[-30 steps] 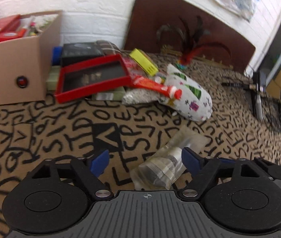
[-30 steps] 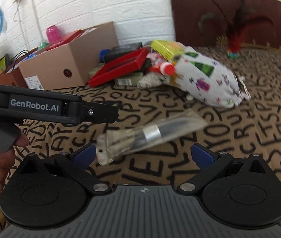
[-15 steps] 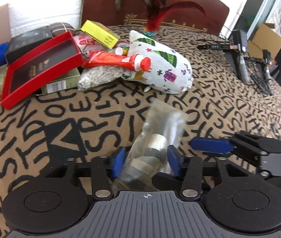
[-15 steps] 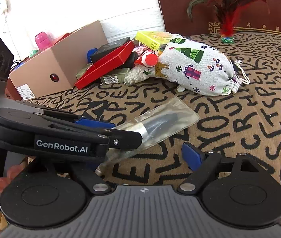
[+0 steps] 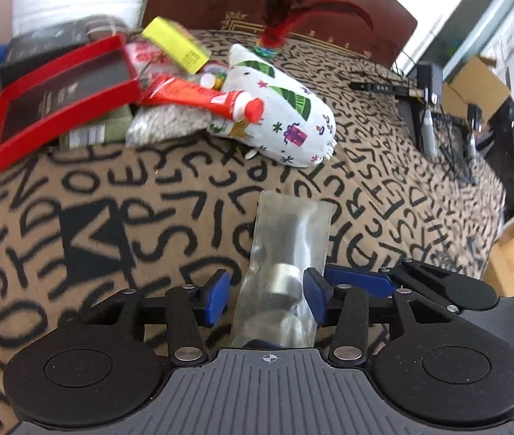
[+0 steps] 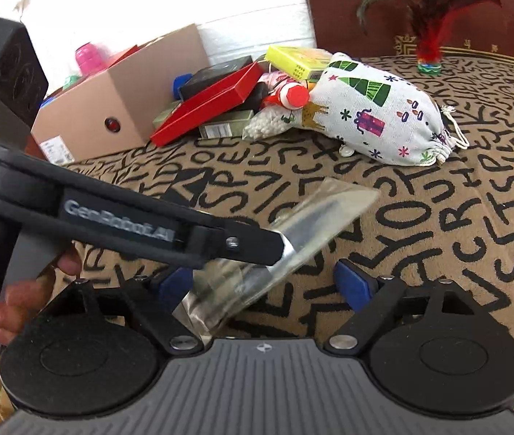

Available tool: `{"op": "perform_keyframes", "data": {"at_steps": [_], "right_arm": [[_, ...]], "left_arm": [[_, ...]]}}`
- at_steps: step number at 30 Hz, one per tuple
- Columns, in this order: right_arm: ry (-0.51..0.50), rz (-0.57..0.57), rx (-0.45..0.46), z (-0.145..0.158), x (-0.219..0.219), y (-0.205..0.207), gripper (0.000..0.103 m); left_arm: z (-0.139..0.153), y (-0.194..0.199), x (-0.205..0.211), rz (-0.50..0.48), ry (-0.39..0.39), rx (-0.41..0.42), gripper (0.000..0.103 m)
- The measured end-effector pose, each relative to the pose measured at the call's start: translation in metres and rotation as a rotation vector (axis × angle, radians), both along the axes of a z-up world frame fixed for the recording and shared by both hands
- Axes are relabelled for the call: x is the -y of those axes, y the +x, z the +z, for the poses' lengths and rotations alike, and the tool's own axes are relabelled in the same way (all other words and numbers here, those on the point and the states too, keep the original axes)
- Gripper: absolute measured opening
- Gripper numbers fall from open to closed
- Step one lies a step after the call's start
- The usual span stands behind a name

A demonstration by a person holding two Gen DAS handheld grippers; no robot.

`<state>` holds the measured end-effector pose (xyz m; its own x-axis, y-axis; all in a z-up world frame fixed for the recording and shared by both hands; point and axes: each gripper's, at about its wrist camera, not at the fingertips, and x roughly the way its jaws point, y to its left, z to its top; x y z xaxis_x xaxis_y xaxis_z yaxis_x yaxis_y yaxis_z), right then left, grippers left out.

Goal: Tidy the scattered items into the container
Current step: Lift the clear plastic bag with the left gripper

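Box [image 6: 119,108] far left w/ stuff inside; pile beside it: red case [image 5: 61,98], tube [image 5: 202,99], xmas pouch [image 5: 282,119]. Left tongs [image 5: 267,295] clamped on clear bag [image 5: 286,253], bag held near-centre just above the patterned surface [image 5: 111,210], lower end between the pads. Right tongs [image 6: 262,284] spread wide, gripping nothing, just beside the bag.
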<state>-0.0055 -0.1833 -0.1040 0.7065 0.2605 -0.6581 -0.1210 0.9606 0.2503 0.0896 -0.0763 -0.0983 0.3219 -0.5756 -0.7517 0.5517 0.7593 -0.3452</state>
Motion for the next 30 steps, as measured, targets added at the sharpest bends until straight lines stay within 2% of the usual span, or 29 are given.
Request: {"op": "perform_keyframes", "data": {"at_steps": [1, 2, 4, 5, 7, 10, 11, 12, 14, 16, 18, 19, 21, 22, 24, 26, 27, 30], "right_arm": [[0.005, -0.008, 0.006, -0.001, 0.0, 0.001, 0.087], [0.013, -0.016, 0.01, -0.001, 0.0, 0.002, 0.083], [0.013, -0.026, 0.016, -0.002, -0.001, 0.004, 0.07], [0.009, -0.01, 0.019, -0.002, -0.002, 0.004, 0.065], [0.006, 0.033, 0.023, -0.002, -0.006, 0.003, 0.063], [0.019, 0.096, 0.021, -0.003, -0.014, 0.002, 0.058], [0.029, 0.11, 0.017, -0.004, -0.016, 0.003, 0.058], [0.035, 0.117, 0.011, -0.005, -0.018, 0.003, 0.06], [0.032, 0.11, 0.002, -0.004, -0.023, 0.002, 0.062], [0.028, 0.112, -0.009, -0.003, -0.026, 0.001, 0.063], [0.021, 0.11, -0.015, -0.003, -0.026, 0.0, 0.059], [0.022, 0.102, -0.017, -0.003, -0.026, 0.0, 0.056], [0.032, 0.101, -0.023, -0.003, -0.025, 0.0, 0.048], [0.038, 0.1, -0.026, -0.004, -0.024, 0.0, 0.047], [0.044, 0.094, -0.028, -0.005, -0.024, 0.002, 0.047], [0.031, 0.1, -0.029, -0.004, -0.026, 0.002, 0.047], [0.023, 0.105, -0.028, -0.004, -0.027, 0.002, 0.042], [0.024, 0.104, -0.029, -0.001, -0.031, 0.0, 0.037]], "left_arm": [[-0.001, 0.0, 0.002, -0.014, 0.009, 0.002, 0.058], [-0.002, -0.002, 0.003, -0.022, 0.014, 0.003, 0.05], [-0.002, -0.005, 0.0, -0.018, 0.015, 0.011, 0.048], [-0.001, -0.007, -0.003, -0.011, 0.016, 0.008, 0.049], [-0.001, -0.011, -0.01, -0.001, 0.022, 0.011, 0.05], [-0.001, -0.018, -0.026, 0.046, 0.015, 0.006, 0.06], [-0.003, -0.018, -0.031, 0.062, 0.003, -0.007, 0.059], [-0.005, -0.017, -0.035, 0.072, -0.014, -0.019, 0.057], [-0.007, -0.016, -0.04, 0.087, -0.028, -0.033, 0.037], [-0.006, -0.015, -0.041, 0.085, -0.028, -0.038, 0.036], [-0.005, -0.016, -0.04, 0.079, -0.017, -0.03, 0.036], [-0.005, -0.017, -0.039, 0.079, -0.014, -0.025, 0.048], [-0.007, -0.018, -0.04, 0.096, -0.033, -0.032, 0.056], [-0.009, -0.017, -0.041, 0.099, -0.044, -0.038, 0.058], [-0.01, -0.018, -0.042, 0.107, -0.051, -0.034, 0.056], [-0.009, -0.02, -0.043, 0.124, -0.04, -0.023, 0.034], [-0.009, -0.02, -0.044, 0.129, -0.039, -0.023, 0.033], [-0.006, -0.024, -0.05, 0.149, -0.046, -0.022, 0.032]]}}
